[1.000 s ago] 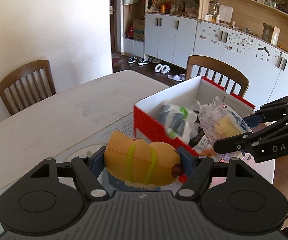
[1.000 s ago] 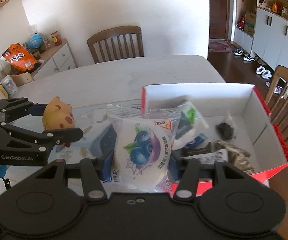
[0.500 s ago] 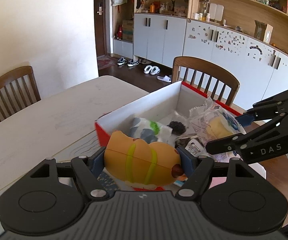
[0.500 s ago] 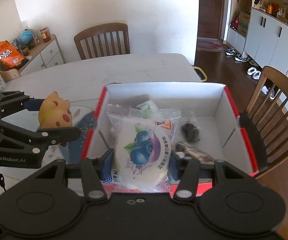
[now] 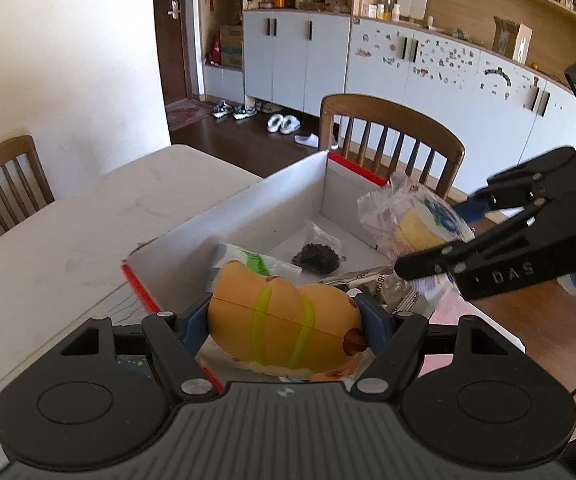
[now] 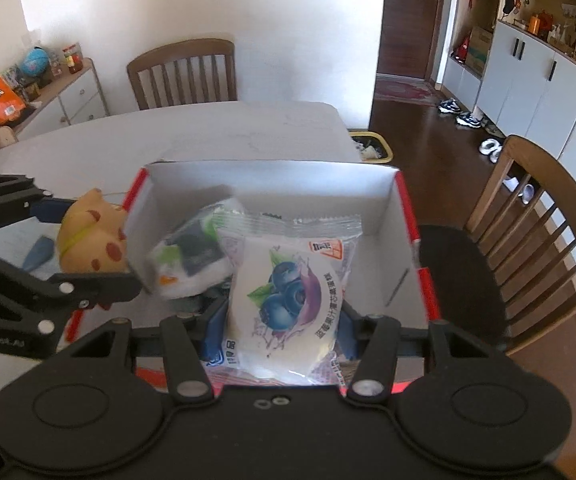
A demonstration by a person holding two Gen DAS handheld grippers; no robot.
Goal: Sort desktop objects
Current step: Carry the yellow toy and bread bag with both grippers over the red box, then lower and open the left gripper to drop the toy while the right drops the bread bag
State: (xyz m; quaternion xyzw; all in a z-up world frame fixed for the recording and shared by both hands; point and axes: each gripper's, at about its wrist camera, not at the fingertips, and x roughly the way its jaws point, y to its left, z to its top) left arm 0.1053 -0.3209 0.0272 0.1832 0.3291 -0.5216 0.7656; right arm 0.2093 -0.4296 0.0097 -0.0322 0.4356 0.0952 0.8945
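The red-and-white box stands open-topped near the worktop's far corner, its red rim running along both long sides, and a wooden chair stands close against its right side, so there is little spare room there. On the other side the pale worktop lies bare toward a second chair at the wall. Inside the box the right half of the white floor is free, while the left half holds a white-and-green packet, a small bag of dark bits and a silvery wrapper. The left gripper hangs over the near left edge of the box, and the orange animal toy with a yellow-green band sits squarely between its blue pads, gripped at both ends with the jaws about half spread. The right gripper is above the box's near end, and the blueberry snack packet stands upright in it, pinched at its lower sides by jaws set to a medium width, its sealed top edge rising over the box interior. In the left wrist view that packet shows just beside the toy, to its right, the two apart.
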